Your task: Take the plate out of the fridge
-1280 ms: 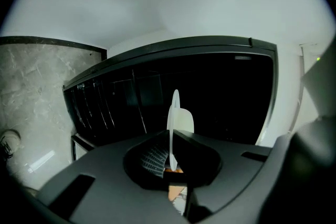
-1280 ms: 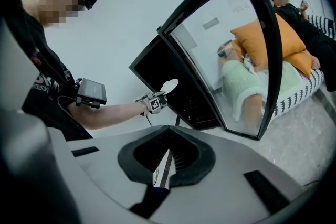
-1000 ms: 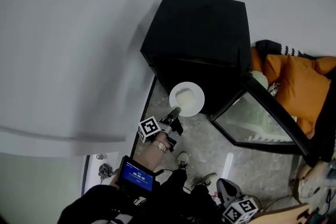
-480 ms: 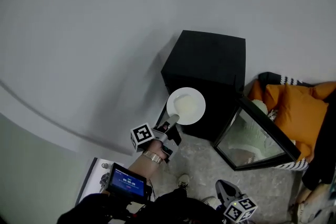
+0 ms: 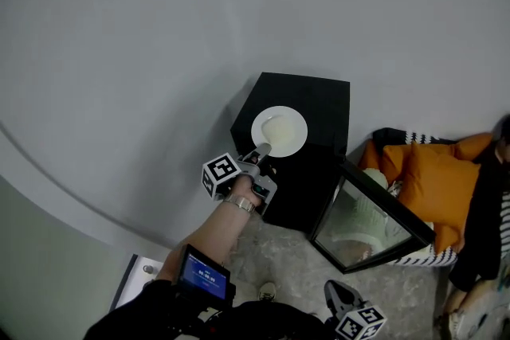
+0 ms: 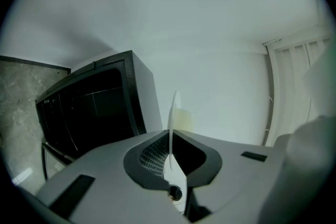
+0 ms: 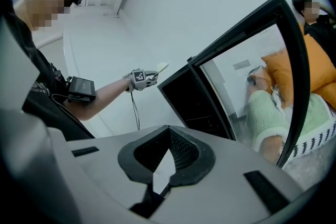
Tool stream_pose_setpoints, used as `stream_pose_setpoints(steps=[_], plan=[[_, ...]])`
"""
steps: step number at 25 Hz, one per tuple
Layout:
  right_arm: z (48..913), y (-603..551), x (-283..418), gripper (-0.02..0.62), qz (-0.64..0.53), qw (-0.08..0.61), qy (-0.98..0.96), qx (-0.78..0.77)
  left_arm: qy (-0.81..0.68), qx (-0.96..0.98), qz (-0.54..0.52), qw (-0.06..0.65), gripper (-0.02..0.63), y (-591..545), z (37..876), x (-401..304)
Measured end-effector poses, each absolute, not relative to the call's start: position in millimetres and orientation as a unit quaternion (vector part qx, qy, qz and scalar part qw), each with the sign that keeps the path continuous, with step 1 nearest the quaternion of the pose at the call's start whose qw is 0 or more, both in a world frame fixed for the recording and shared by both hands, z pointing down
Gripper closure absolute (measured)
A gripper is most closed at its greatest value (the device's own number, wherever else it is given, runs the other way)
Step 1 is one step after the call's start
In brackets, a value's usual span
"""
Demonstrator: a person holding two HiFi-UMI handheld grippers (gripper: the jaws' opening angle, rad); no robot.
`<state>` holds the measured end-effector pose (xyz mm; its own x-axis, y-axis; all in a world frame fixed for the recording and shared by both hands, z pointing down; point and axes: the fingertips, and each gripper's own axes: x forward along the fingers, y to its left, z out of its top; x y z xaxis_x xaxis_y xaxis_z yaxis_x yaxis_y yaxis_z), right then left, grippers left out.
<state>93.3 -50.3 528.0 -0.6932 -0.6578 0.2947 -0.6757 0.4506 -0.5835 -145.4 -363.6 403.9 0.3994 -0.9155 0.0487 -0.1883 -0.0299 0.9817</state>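
Observation:
A white round plate (image 5: 280,133) hangs over the top of the black fridge (image 5: 315,95). My left gripper (image 5: 261,152) is shut on its near rim. In the left gripper view the plate (image 6: 171,128) shows edge-on between the pads, with the fridge (image 6: 89,107) to the left. The fridge's glass door (image 5: 368,212) stands open to the right. My right gripper (image 5: 343,303) is low at the bottom edge, away from the fridge, shut on nothing. From the right gripper view the left gripper (image 7: 149,77) and the plate (image 7: 163,66) are above the fridge (image 7: 194,105).
An orange cushion (image 5: 437,179) and a person in a green garment (image 7: 268,113) are behind the open door. A white box (image 5: 142,273) sits on the stone floor (image 5: 279,259) at lower left. A plain grey wall rises behind the fridge.
My left gripper has lifted the plate from the front of the fridge opening up over the fridge's top. The head view has tilted upward.

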Motion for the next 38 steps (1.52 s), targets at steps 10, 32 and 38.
stream_pose_setpoints(steps=[10,32,38], plan=[[530.6,-37.1,136.9,0.591,0.359,-0.028,-0.803,0.475,-0.488,0.581,-0.315,0.571,0.586,-434.8,421.7,-126.1],[529.2,-7.4,160.2,0.591,0.351,-0.052,-0.780,0.515,-0.574,0.555,-0.223,0.559,0.516,-449.5,436.3,-129.7],[532.6,-10.7,156.7,0.591,0.347,-0.063,-0.784,0.511,-0.569,0.572,-0.199,0.556,0.406,-449.4,432.0,-127.5]])
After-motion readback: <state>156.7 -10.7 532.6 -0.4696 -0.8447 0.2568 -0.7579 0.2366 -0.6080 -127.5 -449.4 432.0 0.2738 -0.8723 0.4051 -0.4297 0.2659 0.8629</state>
